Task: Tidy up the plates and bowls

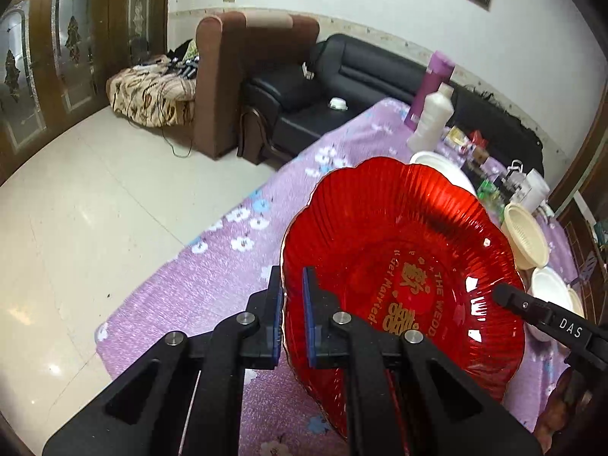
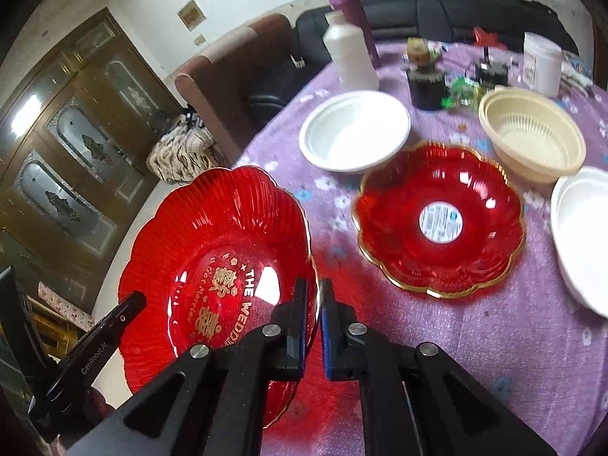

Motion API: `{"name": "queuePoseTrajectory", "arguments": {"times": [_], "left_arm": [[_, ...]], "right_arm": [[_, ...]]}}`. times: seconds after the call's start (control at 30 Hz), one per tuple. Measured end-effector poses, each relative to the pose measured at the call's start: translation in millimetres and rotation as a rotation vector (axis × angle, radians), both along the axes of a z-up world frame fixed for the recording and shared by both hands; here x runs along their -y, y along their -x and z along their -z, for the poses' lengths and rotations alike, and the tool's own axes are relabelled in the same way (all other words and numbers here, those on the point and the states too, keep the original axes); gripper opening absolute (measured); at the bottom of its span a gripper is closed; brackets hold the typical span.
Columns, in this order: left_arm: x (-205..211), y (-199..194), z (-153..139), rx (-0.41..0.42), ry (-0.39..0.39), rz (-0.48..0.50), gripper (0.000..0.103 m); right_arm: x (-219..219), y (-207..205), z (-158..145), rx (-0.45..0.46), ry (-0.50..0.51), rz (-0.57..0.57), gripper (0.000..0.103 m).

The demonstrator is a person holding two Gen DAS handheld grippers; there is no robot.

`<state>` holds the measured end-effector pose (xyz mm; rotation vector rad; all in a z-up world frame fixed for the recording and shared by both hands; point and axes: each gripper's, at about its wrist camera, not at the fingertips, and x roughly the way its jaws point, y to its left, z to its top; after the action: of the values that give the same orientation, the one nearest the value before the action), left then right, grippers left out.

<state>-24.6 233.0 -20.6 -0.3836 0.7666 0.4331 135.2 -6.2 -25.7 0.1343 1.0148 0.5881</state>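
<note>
Right wrist: two red plates (image 2: 216, 266); two white bowls (image 2: 355, 131); one beige colander (image 2: 532, 140).

There are two red plates (image 2: 212, 266) (image 2: 440, 220), two white bowls (image 2: 353, 129) (image 2: 581, 228), one beige strainer bowl (image 2: 532, 136), one white bottle (image 2: 351, 53), one purple flask (image 2: 347, 3) and one white jar (image 2: 541, 62).

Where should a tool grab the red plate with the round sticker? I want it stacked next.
Take the red plate with the sticker by its upturned gold-edged rim, at the near side facing the right tool: it lies flat on the tablecloth, and that side looks unobstructed.
</note>
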Motion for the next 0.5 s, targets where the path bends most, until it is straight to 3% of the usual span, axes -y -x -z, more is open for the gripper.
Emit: {"name": "queuePoseTrajectory", "arguments": {"times": [0.23, 0.5], "left_arm": [[-2, 7, -16, 0.042, -0.022, -0.007, 0.007], [-3, 8, -10, 0.029, -0.022, -0.006, 0.007]], "right_arm": [[-4, 10, -23, 0.052, -0.016, -0.005, 0.005], [-6, 9, -19, 0.049, -0.007, -0.008, 0.005]]}}
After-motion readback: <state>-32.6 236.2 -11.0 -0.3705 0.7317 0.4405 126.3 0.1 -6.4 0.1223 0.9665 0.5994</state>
